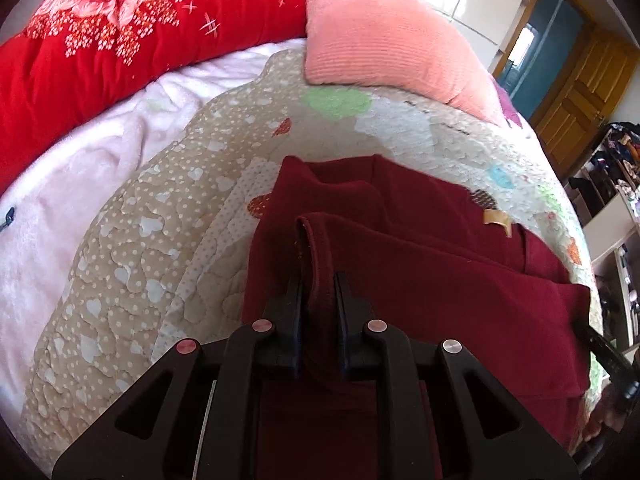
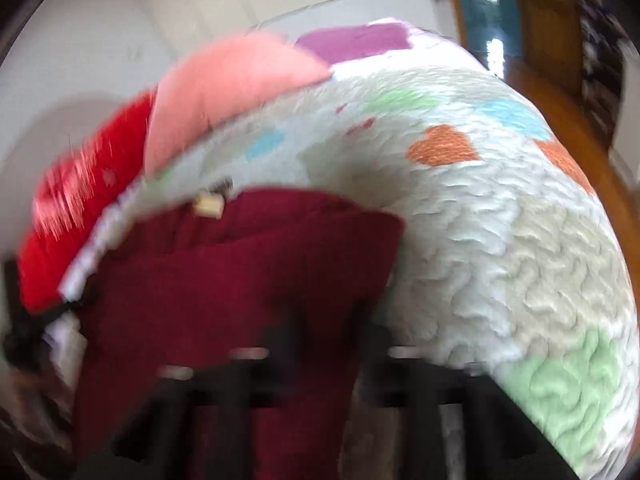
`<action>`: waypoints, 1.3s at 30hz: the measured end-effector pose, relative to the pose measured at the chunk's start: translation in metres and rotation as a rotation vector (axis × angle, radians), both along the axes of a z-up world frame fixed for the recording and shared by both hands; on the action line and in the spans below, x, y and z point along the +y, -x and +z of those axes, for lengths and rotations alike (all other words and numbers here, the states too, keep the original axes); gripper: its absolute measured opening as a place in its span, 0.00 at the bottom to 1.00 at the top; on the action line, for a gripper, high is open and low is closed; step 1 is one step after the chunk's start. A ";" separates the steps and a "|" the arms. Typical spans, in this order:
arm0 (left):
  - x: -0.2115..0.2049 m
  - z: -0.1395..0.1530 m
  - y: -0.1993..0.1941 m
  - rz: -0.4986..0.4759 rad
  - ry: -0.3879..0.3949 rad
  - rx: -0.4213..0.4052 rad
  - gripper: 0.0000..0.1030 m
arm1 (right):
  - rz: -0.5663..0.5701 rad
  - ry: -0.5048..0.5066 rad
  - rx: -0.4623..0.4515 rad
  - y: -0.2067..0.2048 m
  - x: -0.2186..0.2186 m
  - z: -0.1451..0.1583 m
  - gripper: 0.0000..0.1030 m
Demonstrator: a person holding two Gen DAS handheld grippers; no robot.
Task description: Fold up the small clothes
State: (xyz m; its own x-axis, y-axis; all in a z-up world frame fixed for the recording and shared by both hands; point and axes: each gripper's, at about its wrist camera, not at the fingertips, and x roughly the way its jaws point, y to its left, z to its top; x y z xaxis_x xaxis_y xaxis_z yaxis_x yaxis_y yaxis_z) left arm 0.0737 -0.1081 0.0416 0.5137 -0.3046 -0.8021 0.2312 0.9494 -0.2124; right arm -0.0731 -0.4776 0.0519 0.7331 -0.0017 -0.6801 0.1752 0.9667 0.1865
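My left gripper [image 1: 318, 280] sits at the bottom centre of the left wrist view, its two black fingers [image 1: 295, 300] drawn in narrow around a hemmed fold of the dark maroon knit garment [image 1: 420, 280], and the fabric is pinched between the pads. From there the garment spreads toward the right of the frame in layered folds, lying on the quilted bedspread with heart patches [image 1: 140, 260]. A small tan label [image 1: 496, 218] shows on the cloth at centre right.

In the right wrist view everything is smeared by motion. My right gripper [image 2: 332, 344] is a dark blur at the bottom centre, with the maroon garment [image 2: 240, 272] running up between and beyond its fingers; I cannot tell whether the jaws are closed on the cloth or merely lying over it. The tan label [image 2: 208, 204] sits at the garment's far edge, upper left of centre.

Further out, in the left wrist view, a salmon-pink ribbed pillow [image 1: 384, 36] lies at the top of the frame, a bright red floral quilt [image 1: 120, 32] fills the upper left, and a white fleecy blanket [image 1: 80, 168] lies between that quilt and the bedspread. A wooden door [image 1: 580, 88] stands at the upper right.
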 end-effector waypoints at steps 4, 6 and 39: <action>-0.005 -0.005 0.002 -0.033 0.009 0.006 0.14 | -0.033 0.084 -0.065 0.017 -0.004 0.015 0.09; -0.006 -0.016 -0.001 -0.028 -0.004 0.022 0.16 | -0.082 0.078 -0.059 0.017 -0.018 0.012 0.09; -0.001 0.008 0.070 -0.069 -0.170 -0.106 0.29 | 0.030 0.061 -0.037 0.118 0.052 0.000 0.44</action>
